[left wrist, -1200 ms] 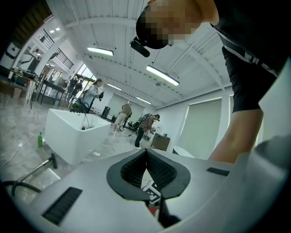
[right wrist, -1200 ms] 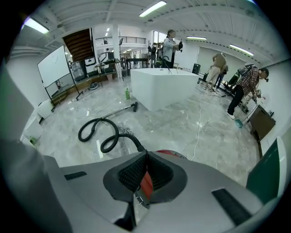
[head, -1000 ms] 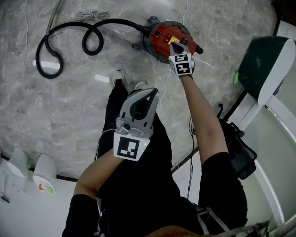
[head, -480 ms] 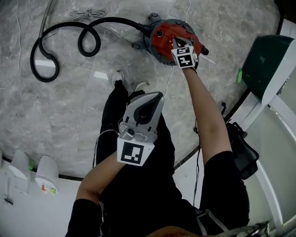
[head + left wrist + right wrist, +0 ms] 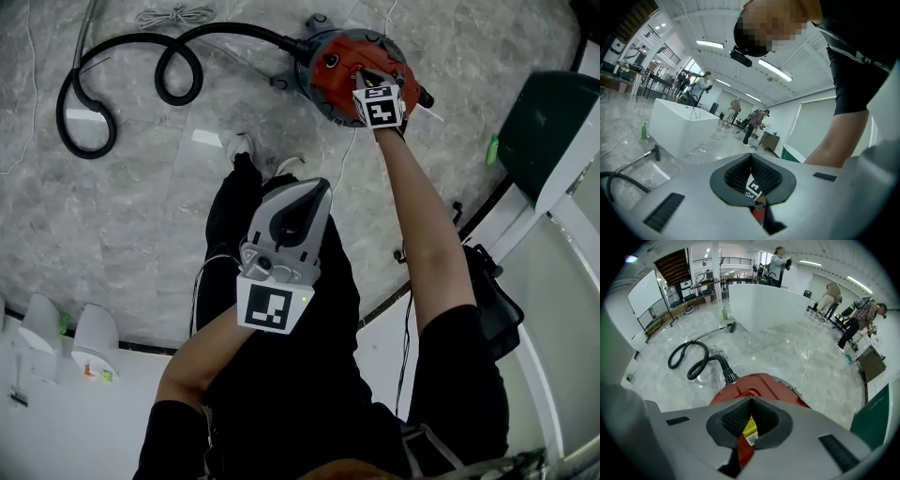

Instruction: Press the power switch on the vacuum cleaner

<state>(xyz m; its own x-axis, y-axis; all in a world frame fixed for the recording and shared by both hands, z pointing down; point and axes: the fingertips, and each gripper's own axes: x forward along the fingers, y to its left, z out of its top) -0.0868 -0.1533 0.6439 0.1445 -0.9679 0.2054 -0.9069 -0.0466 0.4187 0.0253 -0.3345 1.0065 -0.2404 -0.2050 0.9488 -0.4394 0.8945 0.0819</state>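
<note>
Just beneath closed right claw [image 5: 360, 74], red vacuum cleaner [image 5: 330, 64].

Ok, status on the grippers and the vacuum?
Right gripper shut, tips over vacuum cleaner red top. Left gripper shut, empty, near the waist. Contact unconfirmed. Nothing in the way.

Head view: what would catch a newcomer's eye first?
The red vacuum sits at the top of the frame on the grey marble floor, with the shut right claw reaching to its top. Its black hose curls away to the left. The left claw, also shut, hangs empty mid-frame.
</note>
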